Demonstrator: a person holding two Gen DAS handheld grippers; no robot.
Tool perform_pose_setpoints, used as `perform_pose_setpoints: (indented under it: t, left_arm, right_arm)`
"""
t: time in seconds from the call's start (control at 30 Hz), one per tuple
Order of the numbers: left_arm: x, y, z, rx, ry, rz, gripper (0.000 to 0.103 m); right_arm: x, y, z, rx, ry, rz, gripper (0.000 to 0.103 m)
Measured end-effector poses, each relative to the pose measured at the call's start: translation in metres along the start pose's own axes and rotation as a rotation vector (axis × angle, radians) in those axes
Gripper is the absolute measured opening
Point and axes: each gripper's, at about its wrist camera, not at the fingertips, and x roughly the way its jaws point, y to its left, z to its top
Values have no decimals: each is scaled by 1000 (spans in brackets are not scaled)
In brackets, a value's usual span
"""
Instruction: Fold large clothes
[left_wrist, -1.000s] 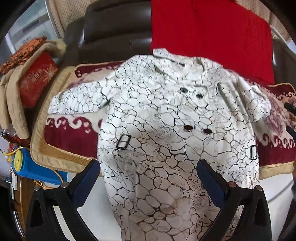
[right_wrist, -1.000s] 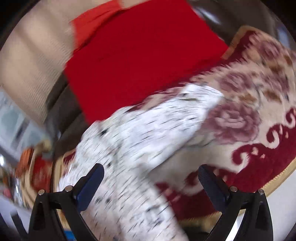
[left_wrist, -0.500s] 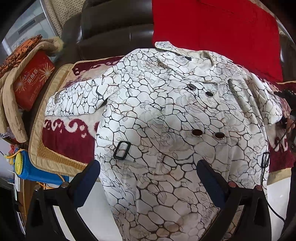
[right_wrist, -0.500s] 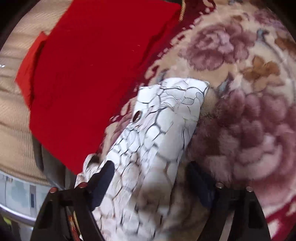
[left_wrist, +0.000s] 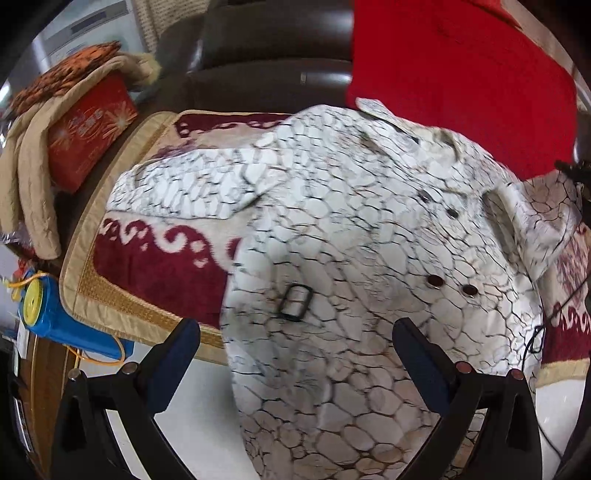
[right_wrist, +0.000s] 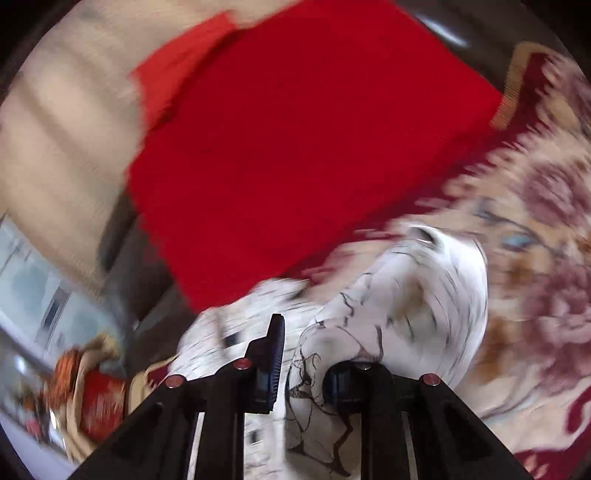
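A white coat (left_wrist: 354, 236) with a black crackle print, dark buttons and a black buckle lies front up on a maroon and cream floral blanket (left_wrist: 159, 266). Its lower part hangs over the front edge. My left gripper (left_wrist: 295, 354) is open and empty, hovering above the coat's waist. In the right wrist view my right gripper (right_wrist: 303, 369) is shut on the coat's right sleeve (right_wrist: 417, 306), which is lifted off the blanket (right_wrist: 546, 295). That view is blurred by motion. The lifted sleeve also shows in the left wrist view (left_wrist: 543, 221).
A red cloth (left_wrist: 461, 77) drapes over the dark leather sofa back (left_wrist: 266, 44). A red box (left_wrist: 88, 125) under a tan quilted cover sits at the left. A blue and yellow device (left_wrist: 48, 314) lies at the lower left by the blanket's edge.
My right gripper has closed on the coat's right sleeve and raised it off the blanket. My left gripper has shifted a little closer over the coat and stayed open.
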Motion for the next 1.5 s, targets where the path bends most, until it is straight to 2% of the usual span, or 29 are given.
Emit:
perform_pose_setpoints:
  t: [0.1, 0.2, 0.3, 0.37, 0.4, 0.43, 0.5, 0.57, 0.63, 0.73, 0.83, 0.9, 0.97, 1.0, 1.1, 1.27, 1.33, 1.5]
  left_arm:
    - [-1, 22, -3, -37, -11, 14, 103]
    - [1, 44, -4, -79, -14, 40, 103]
    - [4, 64, -4, -118, -10, 59, 103]
    - [7, 76, -5, -140, -6, 79, 103]
    - [8, 80, -5, -146, -6, 85, 103]
    - [8, 85, -5, -153, -7, 93, 103]
    - [10, 91, -4, -166, -10, 104, 103]
    - [11, 92, -1, -173, -13, 99, 103]
    - [13, 88, 2, -169, -21, 80, 103]
    - [20, 75, 9, -141, -27, 28, 103]
    - [29, 65, 16, -128, -31, -5, 103]
    - [35, 64, 17, -141, -24, -36, 103]
    - [43, 68, 18, -154, -2, -40, 103]
    - [47, 76, 19, -174, 9, -52, 103]
    - [53, 107, 25, -255, 7, -56, 103]
    - [66, 173, 41, -432, -19, -40, 103]
    - [76, 199, 51, -504, -29, -44, 103]
    - [106, 244, 83, -611, -37, -83, 103]
  right_arm:
    - [7, 71, -33, -167, 27, 69, 22]
    - [25, 129, -75, -330, 78, 101, 22]
    - [55, 169, -129, -461, 201, 120, 28]
    - [76, 183, -168, -516, 347, 110, 50]
    - [84, 183, -184, -514, 425, 142, 75]
    - [85, 180, -195, -505, 459, 164, 80]
    - [85, 174, -211, -508, 518, 203, 80]
    - [78, 168, -210, -505, 524, 231, 80]
    - [68, 156, -198, -479, 474, 235, 80]
    - [55, 133, -166, -408, 370, 186, 80]
    - [53, 105, -143, -360, 283, 47, 75]
    - [70, 91, -139, -344, 321, -23, 72]
    - [96, 69, -145, -322, 426, -106, 63]
    - [100, 67, -145, -324, 432, -116, 59]
    - [92, 78, -140, -333, 398, -86, 61]
    - [69, 104, -129, -343, 326, 29, 62]
    - [55, 108, -136, -355, 316, 52, 63]
    - [37, 104, -153, -390, 329, 73, 63]
